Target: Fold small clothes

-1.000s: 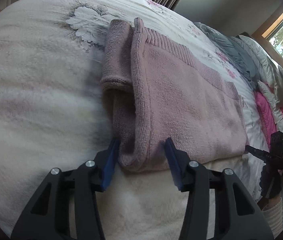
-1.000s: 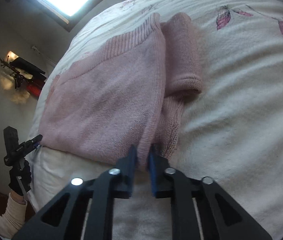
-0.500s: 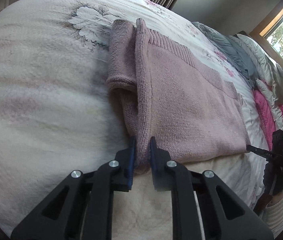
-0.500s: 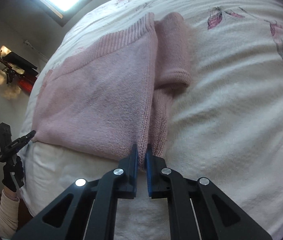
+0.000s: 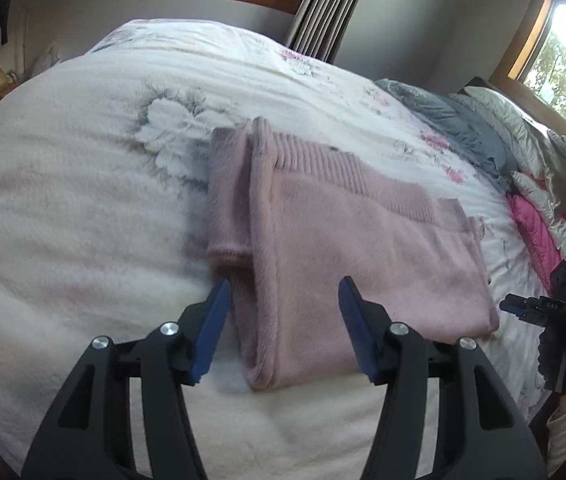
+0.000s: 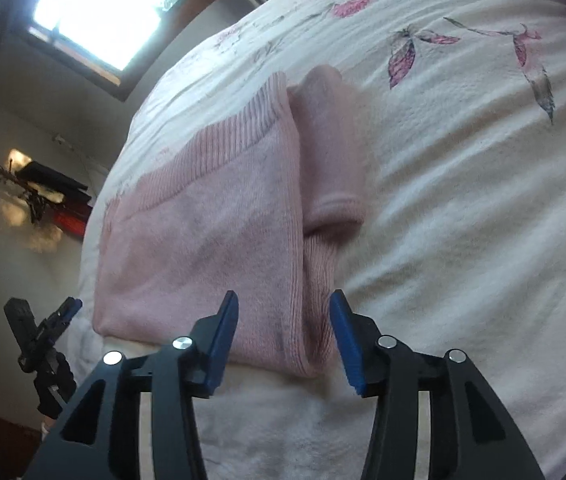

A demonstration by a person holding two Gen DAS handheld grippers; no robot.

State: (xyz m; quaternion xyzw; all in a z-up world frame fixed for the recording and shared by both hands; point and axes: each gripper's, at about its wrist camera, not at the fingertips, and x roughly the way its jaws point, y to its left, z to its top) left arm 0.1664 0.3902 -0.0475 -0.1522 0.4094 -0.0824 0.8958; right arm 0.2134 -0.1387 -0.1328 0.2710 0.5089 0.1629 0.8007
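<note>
Left tool [image 5: 283, 336]: jaws now spread wide, no longer pinching the near corner of the pink sweater [image 5: 347, 248]; half a second ago they were clamped on it.
Right tool [image 6: 283, 336]: likewise released, blue pads apart, after gripping the opposite near corner.
Both tools: pulled back and raised, showing more of the room.
Sweater: lies free, folded on the bed [image 5: 63, 220].
</note>
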